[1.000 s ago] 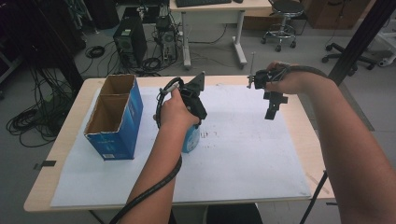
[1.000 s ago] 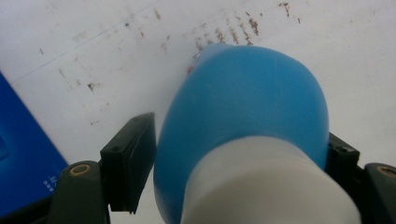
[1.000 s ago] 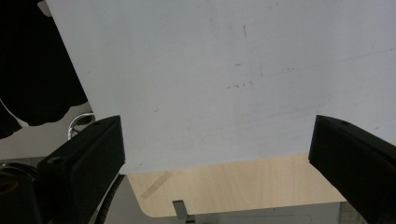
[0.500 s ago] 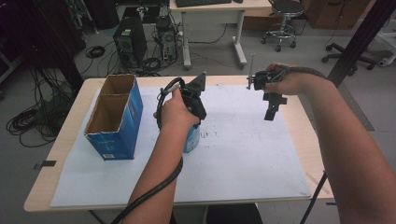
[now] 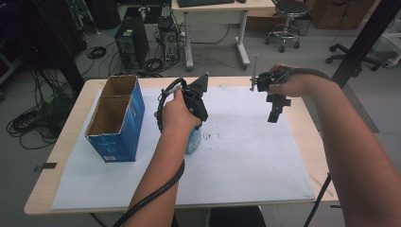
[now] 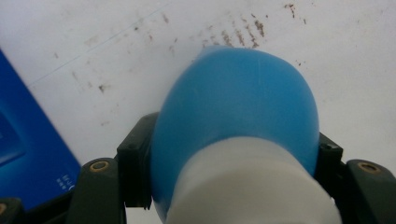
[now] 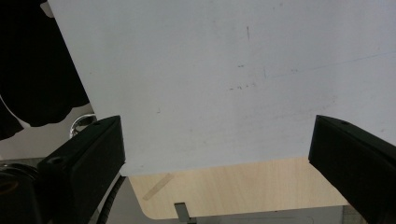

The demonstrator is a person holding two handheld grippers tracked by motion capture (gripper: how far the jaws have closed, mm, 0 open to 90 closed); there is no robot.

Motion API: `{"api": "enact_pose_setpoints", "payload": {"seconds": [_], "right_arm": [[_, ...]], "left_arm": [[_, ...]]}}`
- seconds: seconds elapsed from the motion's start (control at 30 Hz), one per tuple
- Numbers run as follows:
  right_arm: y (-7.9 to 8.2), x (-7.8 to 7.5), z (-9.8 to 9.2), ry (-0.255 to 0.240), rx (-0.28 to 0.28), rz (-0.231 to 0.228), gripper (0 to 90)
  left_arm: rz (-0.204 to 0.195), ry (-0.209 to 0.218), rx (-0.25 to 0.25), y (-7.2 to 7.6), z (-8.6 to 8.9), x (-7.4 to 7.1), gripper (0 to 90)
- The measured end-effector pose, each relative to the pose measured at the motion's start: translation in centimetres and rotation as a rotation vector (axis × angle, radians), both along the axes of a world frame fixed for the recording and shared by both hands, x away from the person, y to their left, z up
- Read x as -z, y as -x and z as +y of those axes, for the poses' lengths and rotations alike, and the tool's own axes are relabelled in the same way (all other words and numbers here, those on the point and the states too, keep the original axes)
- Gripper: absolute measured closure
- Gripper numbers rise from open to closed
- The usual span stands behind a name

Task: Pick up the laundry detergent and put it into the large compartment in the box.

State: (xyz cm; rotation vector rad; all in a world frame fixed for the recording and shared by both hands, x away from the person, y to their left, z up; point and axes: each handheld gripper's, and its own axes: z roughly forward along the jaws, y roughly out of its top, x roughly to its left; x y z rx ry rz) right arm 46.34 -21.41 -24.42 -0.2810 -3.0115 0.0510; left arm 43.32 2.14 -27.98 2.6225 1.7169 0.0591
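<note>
So the left tongs (image 6: pixel 233 186) were clamped on a blue bottle (image 6: pixel 238 121) with a white cap end (image 6: pixel 252 186), one jaw pressed against each side of it. From the high view the left hand (image 5: pixel 177 113) was over the middle of the tabletop (image 5: pixel 66 142), with the bottle (image 5: pixel 193 139) poking out just below it, standing on or just above the white paper sheet (image 5: pixel 246 161), can't really tell which. The paper under the bottle had some brownish smudges (image 6: pixel 233 35) on it. A blue cardboard box (image 5: pixel 116 116), open at the top with two compartments, sat to the left of the bottle, near but not touching. The right tongs (image 5: pixel 275 106) were held up over the far right part of the sheet, well apart from the bottle, jaws spread wide with nothing between them. Through the right gripper view you could see the paper, the wooden edge (image 7: pixel 243 186) of the tabletop past it, and something dark (image 7: pixel 37 70) off to the side.
</note>
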Motion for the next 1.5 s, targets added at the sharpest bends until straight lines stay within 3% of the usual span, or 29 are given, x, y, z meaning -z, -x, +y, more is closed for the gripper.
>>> {"api": "enact_pose_setpoints", "payload": {"seconds": [0.27, 0.57, 0.87, 1.23, 1.5], "right_arm": [[0.1, -0.3, 0.0, -0.008, -0.005, -0.005, 3.5], [0.2, -0.5, -0.1, -0.006, -0.001, -0.009, 3.4], [0.1, -0.4, 0.4, -0.005, -0.015, -0.006, 3.4], [0.2, -0.5, 0.8, -0.003, -0.018, -0.006, 3.4], [0.3, -0.6, 0.6, 0.004, -0.014, -0.004, 3.4]], "left_arm": [[-0.023, -0.018, 0.019, 0.7, 0.2, -3.9, 36.2], [0.012, -0.01, -0.058, 1.1, 2.0, -8.2, 36.1], [0.015, 0.003, -0.122, 1.7, 4.6, -12.5, 36.1], [-0.005, 0.014, -0.182, 2.3, 7.9, -16.4, 36.2], [0.002, 0.011, -0.232, 2.4, 10.0, -18.7, 36.2]]}}
